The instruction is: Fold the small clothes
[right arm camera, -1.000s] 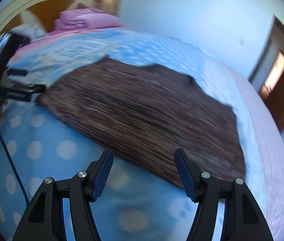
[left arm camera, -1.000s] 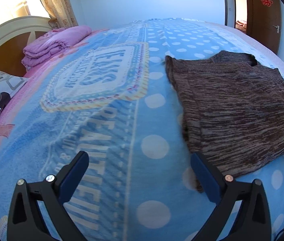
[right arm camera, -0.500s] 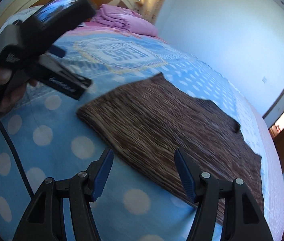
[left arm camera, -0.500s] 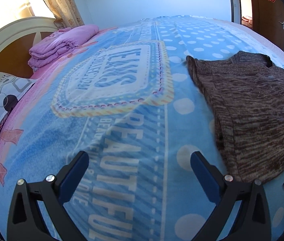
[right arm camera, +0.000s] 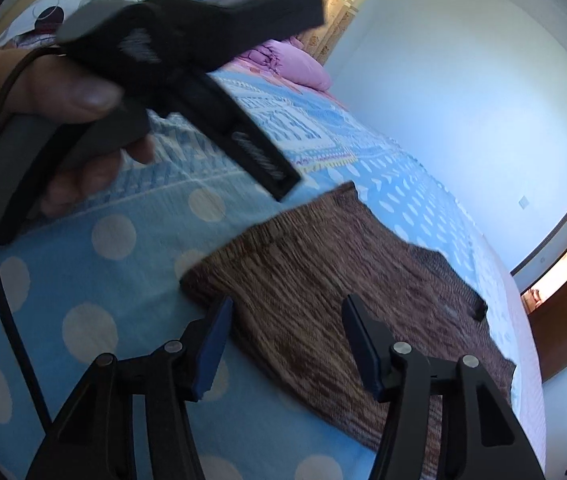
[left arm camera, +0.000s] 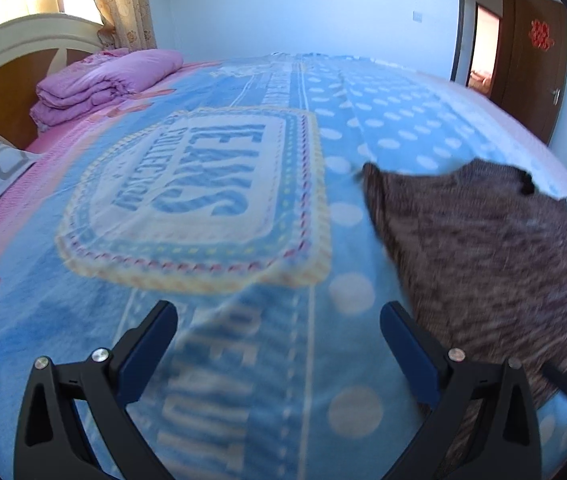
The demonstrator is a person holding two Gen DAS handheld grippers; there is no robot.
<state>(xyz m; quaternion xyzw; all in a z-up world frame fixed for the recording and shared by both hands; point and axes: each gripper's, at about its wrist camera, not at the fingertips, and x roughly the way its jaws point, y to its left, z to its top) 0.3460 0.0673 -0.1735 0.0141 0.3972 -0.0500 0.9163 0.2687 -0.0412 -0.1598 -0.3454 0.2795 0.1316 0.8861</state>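
Sweater point(right arm camera: 347, 300): brown knit, laid flat on the blue dotted blanket point(left arm camera: 211, 240).
Left gripper point(left arm camera: 277, 344): fingers spread wide, nothing held (beside sweater's edge).
Right gripper point(right arm camera: 287, 340): fingers apart, empty, over sweater's near hem.

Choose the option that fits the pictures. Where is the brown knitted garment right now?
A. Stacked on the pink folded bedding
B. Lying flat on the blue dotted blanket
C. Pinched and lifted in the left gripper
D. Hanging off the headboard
B: the brown knitted garment lies spread on the blue dotted blanket, and the right gripper and left gripper are both open, holding nothing.
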